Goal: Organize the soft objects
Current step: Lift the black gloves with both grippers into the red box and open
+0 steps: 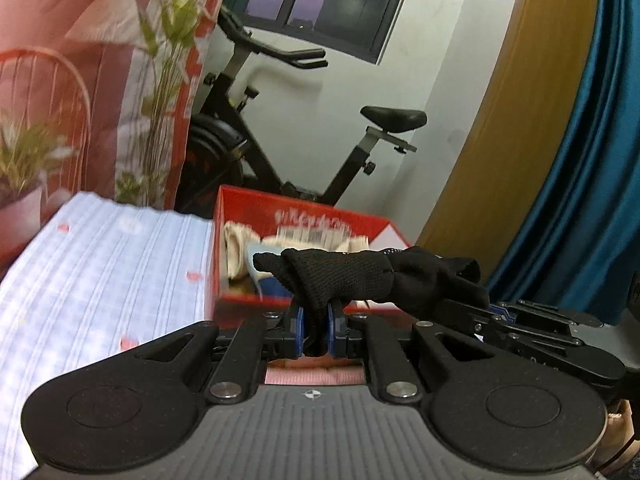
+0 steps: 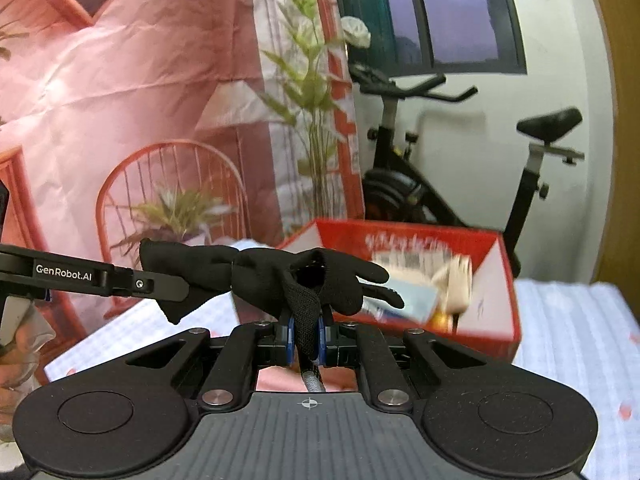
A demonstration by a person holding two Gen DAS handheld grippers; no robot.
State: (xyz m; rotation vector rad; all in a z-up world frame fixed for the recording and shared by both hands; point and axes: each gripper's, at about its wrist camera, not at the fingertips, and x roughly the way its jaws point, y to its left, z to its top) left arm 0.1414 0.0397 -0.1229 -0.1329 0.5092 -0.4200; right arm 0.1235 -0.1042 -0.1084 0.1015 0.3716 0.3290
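Observation:
A black knit glove point(image 1: 352, 276) hangs stretched between both grippers, above the cloth-covered surface. In the left wrist view my left gripper point(image 1: 316, 332) is shut on one end of it, and my right gripper point(image 1: 452, 300) comes in from the right, clamped on the other end. The right wrist view shows my right gripper point(image 2: 307, 332) shut on the ribbed cuff of the glove point(image 2: 272, 272), with the left gripper point(image 2: 176, 286) pinching the far end. Behind the glove stands an open red box point(image 1: 360, 220) point(image 2: 496, 292) holding beige cloth point(image 1: 236, 252) and a blue-white item point(image 2: 412, 296).
A pale blue checked cloth point(image 1: 100, 280) covers the surface under the box. An exercise bike point(image 1: 352, 160) stands behind, by a white wall and window. A pink printed backdrop point(image 1: 60, 80) hangs on the left, a blue curtain point(image 1: 580, 160) on the right.

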